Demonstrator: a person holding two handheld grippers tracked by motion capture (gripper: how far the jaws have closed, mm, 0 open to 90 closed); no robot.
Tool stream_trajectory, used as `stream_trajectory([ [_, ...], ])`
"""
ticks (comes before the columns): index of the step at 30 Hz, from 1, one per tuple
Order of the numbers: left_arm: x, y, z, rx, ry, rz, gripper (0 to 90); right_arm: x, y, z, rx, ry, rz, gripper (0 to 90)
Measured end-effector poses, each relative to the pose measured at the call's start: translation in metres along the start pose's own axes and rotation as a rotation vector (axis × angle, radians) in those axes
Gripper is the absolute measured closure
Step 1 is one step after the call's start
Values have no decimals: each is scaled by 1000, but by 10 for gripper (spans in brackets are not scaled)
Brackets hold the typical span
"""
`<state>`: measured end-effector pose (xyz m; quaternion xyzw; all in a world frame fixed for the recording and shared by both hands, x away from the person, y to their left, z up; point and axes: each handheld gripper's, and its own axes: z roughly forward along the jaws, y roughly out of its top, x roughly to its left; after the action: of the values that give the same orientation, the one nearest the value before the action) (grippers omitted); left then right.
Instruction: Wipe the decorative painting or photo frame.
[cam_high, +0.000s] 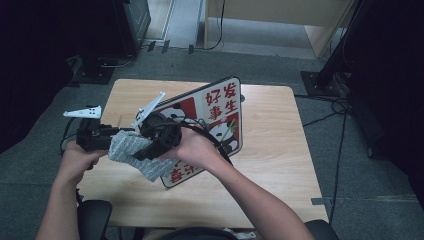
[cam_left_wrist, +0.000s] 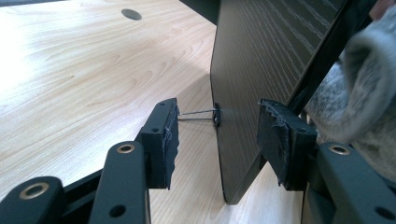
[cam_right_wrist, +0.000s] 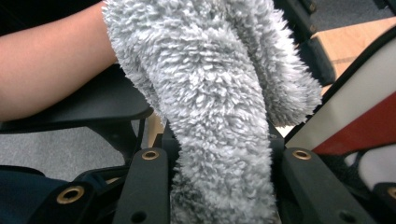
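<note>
On my left, the left gripper (cam_high: 102, 136) has its jaws parted to either side of the board's (cam_high: 220, 107) edge; in the left gripper view the pads (cam_left_wrist: 169, 135) stand clear of the dark back face (cam_left_wrist: 266, 60), so I judge it brackets the board without pinching. The board leans tilted on the table (cam_high: 270, 150), its long axis running up and away to my right. Just beside it, the right gripper (cam_high: 150, 147) clamps the grey cloth (cam_right_wrist: 219, 116) and sits over the printed face. That face shows from above; the back shows from the left gripper.
</note>
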<state>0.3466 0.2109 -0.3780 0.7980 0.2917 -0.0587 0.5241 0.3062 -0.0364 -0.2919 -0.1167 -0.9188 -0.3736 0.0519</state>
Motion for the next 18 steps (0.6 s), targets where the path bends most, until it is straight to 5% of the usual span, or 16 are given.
stream_trajectory([
  [13,2,-2,-5,-15,1,-5,487,-2,29,-6,-13,-14,-27,662],
  [18,2,-2,-5,-12,3,-6,487,-10,31,-8,-19,-17,28,664],
])
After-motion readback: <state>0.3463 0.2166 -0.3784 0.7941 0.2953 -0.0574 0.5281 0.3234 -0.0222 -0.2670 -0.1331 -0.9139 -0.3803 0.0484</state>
